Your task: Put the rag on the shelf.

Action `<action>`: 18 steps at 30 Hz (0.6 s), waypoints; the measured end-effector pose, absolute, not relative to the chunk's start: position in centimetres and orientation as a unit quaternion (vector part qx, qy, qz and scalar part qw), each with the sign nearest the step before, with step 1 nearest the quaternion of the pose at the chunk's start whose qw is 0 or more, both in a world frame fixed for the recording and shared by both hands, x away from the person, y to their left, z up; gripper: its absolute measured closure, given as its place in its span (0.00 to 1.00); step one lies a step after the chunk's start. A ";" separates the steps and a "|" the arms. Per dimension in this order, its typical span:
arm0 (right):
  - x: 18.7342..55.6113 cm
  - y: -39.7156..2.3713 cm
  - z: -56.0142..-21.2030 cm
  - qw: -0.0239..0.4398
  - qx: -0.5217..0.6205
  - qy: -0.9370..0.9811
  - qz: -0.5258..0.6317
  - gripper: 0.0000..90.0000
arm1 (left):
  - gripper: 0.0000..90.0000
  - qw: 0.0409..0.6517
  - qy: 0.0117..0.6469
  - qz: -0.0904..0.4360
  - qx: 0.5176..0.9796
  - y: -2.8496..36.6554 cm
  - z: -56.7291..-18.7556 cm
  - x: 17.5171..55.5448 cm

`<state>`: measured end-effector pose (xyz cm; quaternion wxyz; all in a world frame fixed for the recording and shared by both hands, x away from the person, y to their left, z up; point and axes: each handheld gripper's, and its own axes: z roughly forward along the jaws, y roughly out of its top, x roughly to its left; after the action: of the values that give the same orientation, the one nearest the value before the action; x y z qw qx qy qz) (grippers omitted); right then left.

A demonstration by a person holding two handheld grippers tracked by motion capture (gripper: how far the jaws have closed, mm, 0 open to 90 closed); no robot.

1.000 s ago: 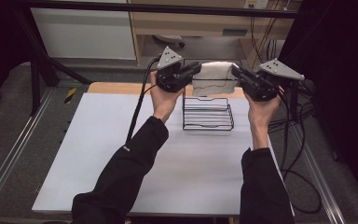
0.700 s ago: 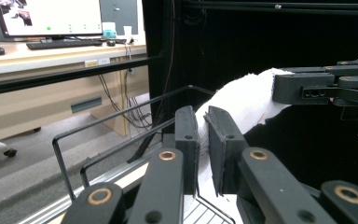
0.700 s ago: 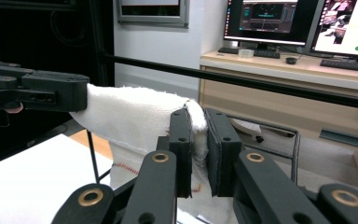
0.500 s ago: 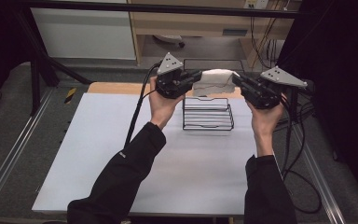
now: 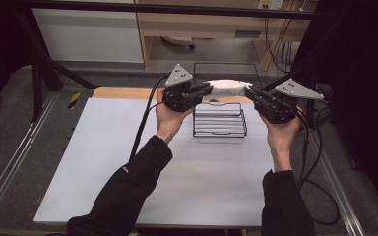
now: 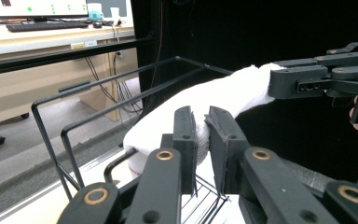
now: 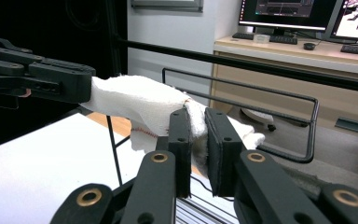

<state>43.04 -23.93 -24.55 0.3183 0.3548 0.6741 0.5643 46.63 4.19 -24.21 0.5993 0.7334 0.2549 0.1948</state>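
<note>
**A white cloth held up between two grippers**

The soft white cotton cloth [image 5: 229, 87] hangs in the air just above the black wire rack [image 5: 220, 119]. It is bunched up and wrinkled, like a small towel pulled long. It stretches flat from side to side, and it sags a little in the middle. In the right gripper view a thin red stitch line shows along one loose edge [image 7: 142, 132]. The cloth looks a bit fuzzy and rough.

The left gripper [image 5: 203, 91] pinches one end of the cloth, above the left side of the rack. Its jaws are nearly pressed together, with a fold of cloth squeezed between them. The right gripper [image 5: 250, 93] pinches the other end, above the right side of the rack. Its jaws are also close together with cloth caught between them.

The rack stands on the pale white counter [image 5: 128, 162], near its far edge. It has thin flat bars at the bottom and a tall wire back behind the cloth.
</note>
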 end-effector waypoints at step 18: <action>43.6 -23.8 -26.1 0.319 0.359 0.680 0.555 0.90 | 0.81 0.585 0.280 0.182 0.739 5.9 -22.8 46.9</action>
<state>43.65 -23.80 -26.06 0.3190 0.3586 0.6797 0.5546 46.91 5.95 -22.76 0.5851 0.7391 0.2796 0.1822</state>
